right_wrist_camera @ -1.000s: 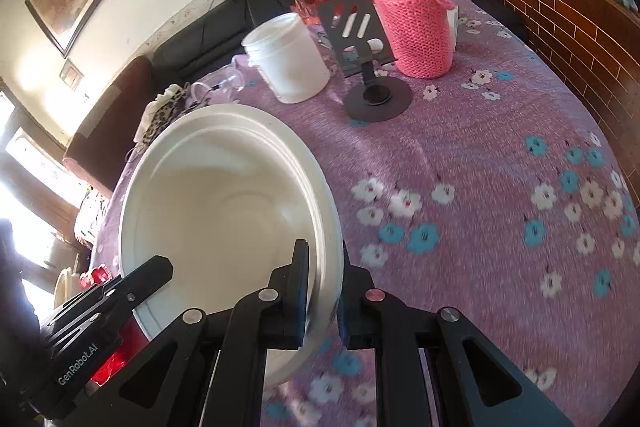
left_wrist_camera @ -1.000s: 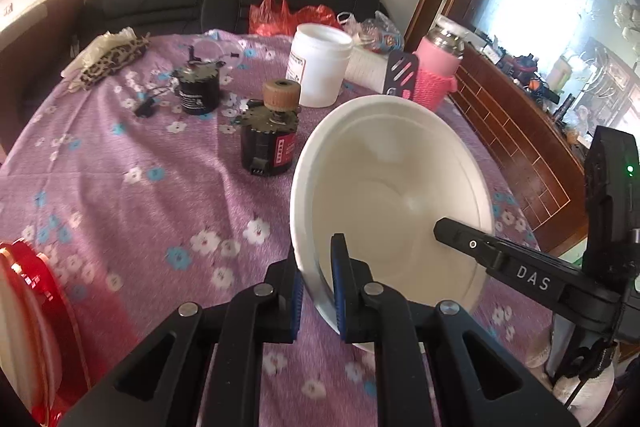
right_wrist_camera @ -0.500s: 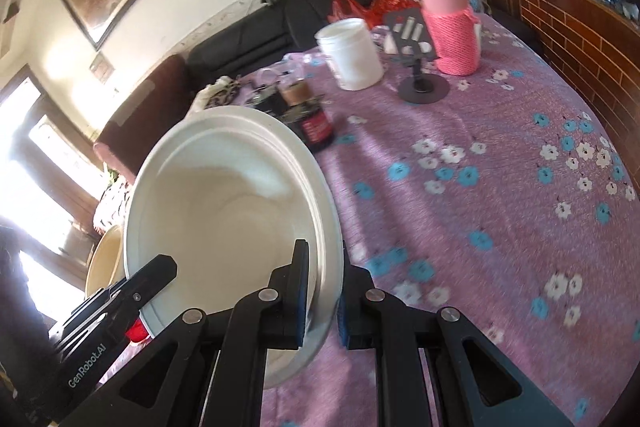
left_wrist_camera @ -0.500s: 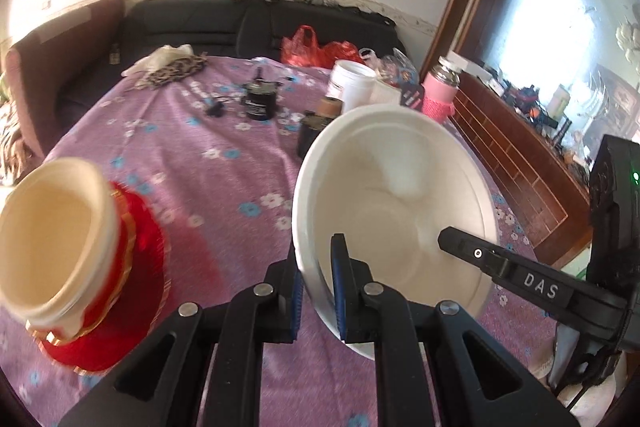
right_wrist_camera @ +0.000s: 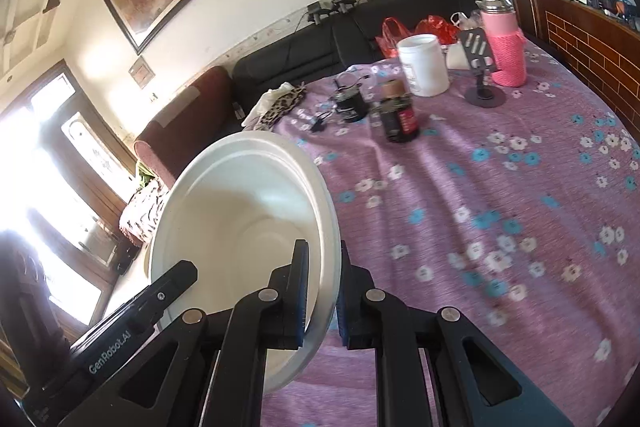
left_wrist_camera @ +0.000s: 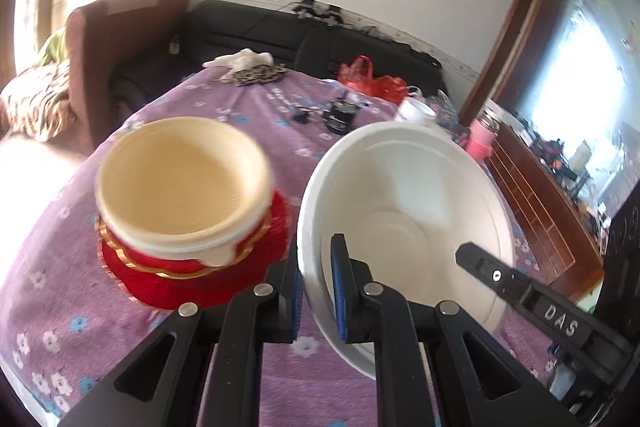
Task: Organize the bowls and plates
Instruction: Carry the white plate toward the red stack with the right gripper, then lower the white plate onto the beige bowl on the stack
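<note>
A large white bowl (left_wrist_camera: 408, 223) is held in the air above the purple flowered tablecloth by both grippers. My left gripper (left_wrist_camera: 316, 291) is shut on its left rim. My right gripper (right_wrist_camera: 322, 291) is shut on the opposite rim of the same bowl (right_wrist_camera: 240, 219). In the left wrist view a cream bowl (left_wrist_camera: 180, 183) sits stacked in a red bowl with gold trim (left_wrist_camera: 192, 267), just left of the white bowl. The right gripper's finger shows inside the bowl in the left wrist view.
At the far side of the table stand a white jar (right_wrist_camera: 424, 71), a pink-sleeved flask (right_wrist_camera: 504, 47), a phone stand (right_wrist_camera: 482, 75), dark jars (right_wrist_camera: 398, 115) and a red bag (right_wrist_camera: 420, 27). A black sofa (left_wrist_camera: 320, 47) lies behind. The tablecloth (right_wrist_camera: 500, 207) spreads right.
Both grippers have lifted the white bowl and carried it left and back. The cream and red bowl stack has come into full view beside it.
</note>
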The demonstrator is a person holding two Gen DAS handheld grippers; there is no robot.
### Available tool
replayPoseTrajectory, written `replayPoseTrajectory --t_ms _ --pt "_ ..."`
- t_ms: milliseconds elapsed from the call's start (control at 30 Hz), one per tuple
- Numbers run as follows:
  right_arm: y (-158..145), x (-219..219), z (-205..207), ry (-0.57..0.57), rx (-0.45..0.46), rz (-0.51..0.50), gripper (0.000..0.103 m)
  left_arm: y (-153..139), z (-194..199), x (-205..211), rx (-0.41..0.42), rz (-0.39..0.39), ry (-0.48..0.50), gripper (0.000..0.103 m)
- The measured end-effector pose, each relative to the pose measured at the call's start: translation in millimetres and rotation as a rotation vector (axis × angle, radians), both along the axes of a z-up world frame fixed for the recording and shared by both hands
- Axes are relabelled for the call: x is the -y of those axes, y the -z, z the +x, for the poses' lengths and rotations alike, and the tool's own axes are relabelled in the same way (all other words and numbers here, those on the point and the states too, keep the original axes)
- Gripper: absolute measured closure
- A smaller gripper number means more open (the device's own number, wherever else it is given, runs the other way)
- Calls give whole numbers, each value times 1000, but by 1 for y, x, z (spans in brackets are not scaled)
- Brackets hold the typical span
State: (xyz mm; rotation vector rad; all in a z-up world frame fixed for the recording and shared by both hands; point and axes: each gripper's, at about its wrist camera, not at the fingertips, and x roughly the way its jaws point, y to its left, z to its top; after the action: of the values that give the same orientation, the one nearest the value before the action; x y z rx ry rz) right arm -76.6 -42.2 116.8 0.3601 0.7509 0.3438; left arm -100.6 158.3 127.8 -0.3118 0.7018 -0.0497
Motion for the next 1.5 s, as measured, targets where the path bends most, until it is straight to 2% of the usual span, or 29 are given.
replayPoseTrajectory --t_ms 233,500,800,1200,1500 --pt "0 -34 -4 -34 -4 14 90 -9 -14 -30 39 -2 -56 91" --pt "-10 -65 -2 -50 15 -32 90 -8 -16 -61 44 -47 -86 91" --pt "-20 -94 9 -83 34 -72 90 -11 -14 -85 45 -61 -124 91" --pt "-43 -144 43 -158 73 -156 89 -29 11 -116 64 10 -190 91" --pt "-31 -169 77 -199 14 -176 89 -16 39 -137 12 38 -216 91"
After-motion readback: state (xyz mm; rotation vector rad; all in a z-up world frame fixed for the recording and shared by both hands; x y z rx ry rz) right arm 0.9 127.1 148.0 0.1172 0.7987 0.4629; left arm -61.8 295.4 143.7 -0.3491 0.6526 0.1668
